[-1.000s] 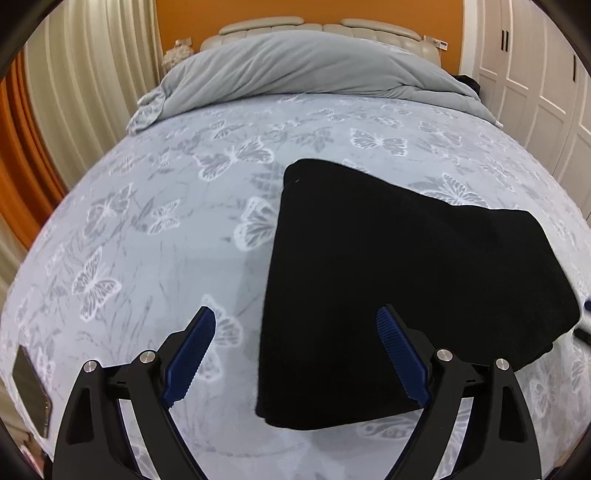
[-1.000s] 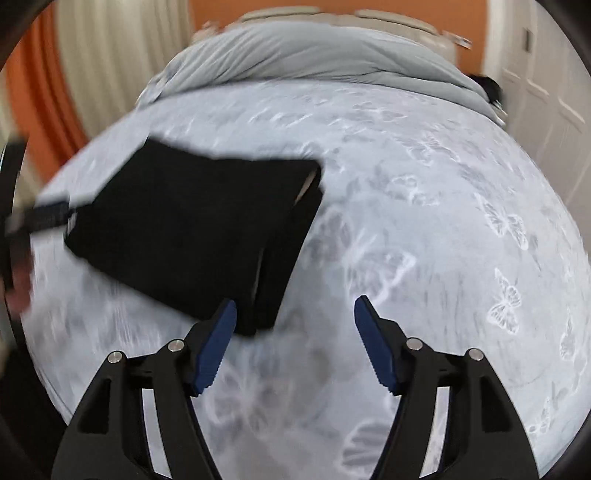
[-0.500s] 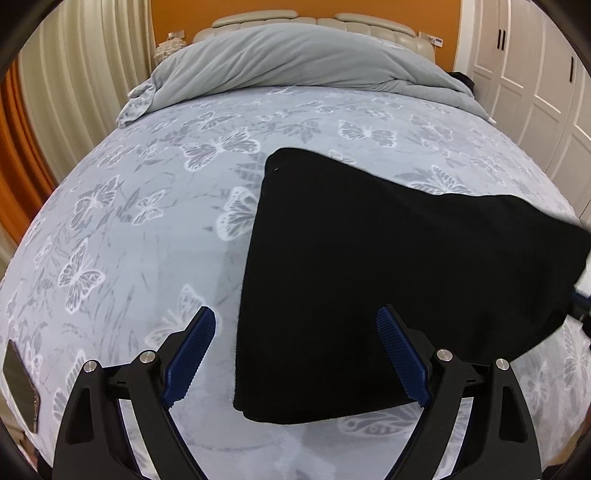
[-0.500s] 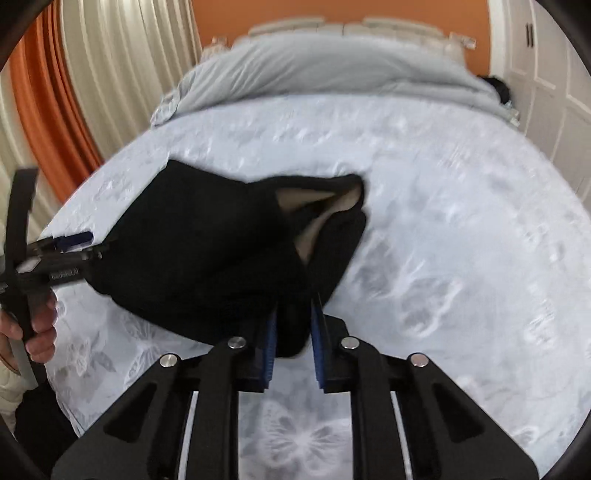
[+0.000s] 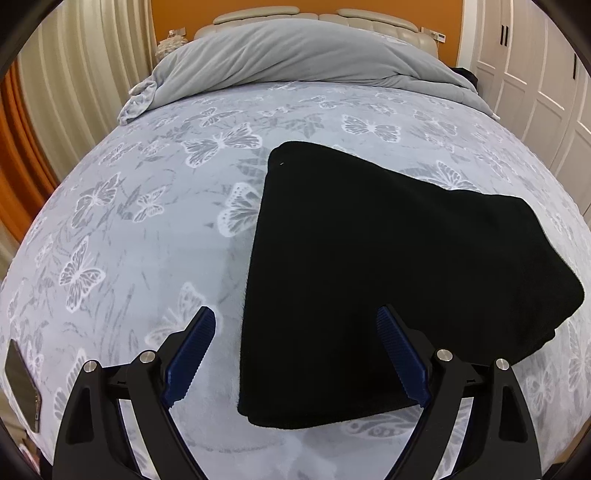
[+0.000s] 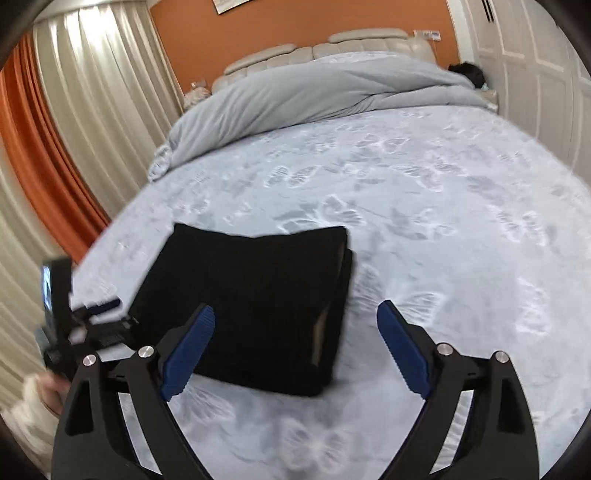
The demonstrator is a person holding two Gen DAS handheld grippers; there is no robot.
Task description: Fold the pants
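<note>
Left wrist view looks down the bed (image 5: 155,221), whose pale blue cover is printed with white and grey butterflies, and the black pants (image 5: 388,266) lie on it folded into a compact, thick slab, toward the near right part of the cover. The left tongs (image 5: 295,350) hang released above the near edge of that bundle, blue pads spread wide; the right-hand pad is over the black cloth and the other is over bare cover, and neither grips anything. A dark phone (image 5: 22,387) lies flat near the bed's near left corner. A rumpled grey duvet (image 5: 295,59) is heaped at the far end against a cream padded headboard (image 5: 314,9), with an orange wall behind, pale curtains to the left and white wardrobe doors to the right. From the right wrist view, which is somewhat blurred, the right tongs (image 6: 295,354) are also released and empty, poised over the pants' near right corner, where stacked layers show along the right edge. At the left edge of that view a person's hand (image 6: 48,391) in a fuzzy white cuff holds the other tool's handle.
</note>
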